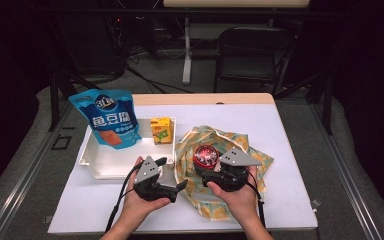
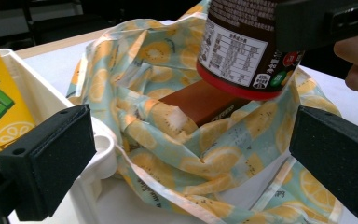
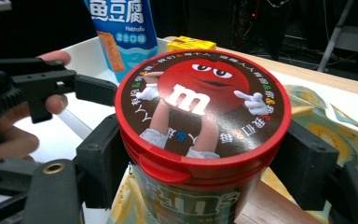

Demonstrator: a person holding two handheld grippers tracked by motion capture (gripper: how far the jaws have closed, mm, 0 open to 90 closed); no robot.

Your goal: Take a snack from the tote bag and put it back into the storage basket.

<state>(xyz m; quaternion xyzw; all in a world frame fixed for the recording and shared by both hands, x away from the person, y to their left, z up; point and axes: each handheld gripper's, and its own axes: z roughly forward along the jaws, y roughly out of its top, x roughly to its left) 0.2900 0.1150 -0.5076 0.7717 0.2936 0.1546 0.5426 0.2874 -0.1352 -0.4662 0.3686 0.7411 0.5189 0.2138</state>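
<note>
Right gripper point(image 3: 200, 154) clamps the red-lidded brown candy tub point(image 3: 200, 121), held just above the lemon-print cloth bag point(image 2: 168, 140); brown box point(image 2: 200, 100) already inside. Left gripper point(image 2: 191, 154) wide open, empty. Tub not bagged yet.

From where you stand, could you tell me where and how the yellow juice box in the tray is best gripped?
Grip the juice box across its flat side faces, coming straight down from above. It stands upright in the tray, whose wall hems its base, and the blue pouch leans close on its left. The open left gripper sits nearer, probably handier.
</note>
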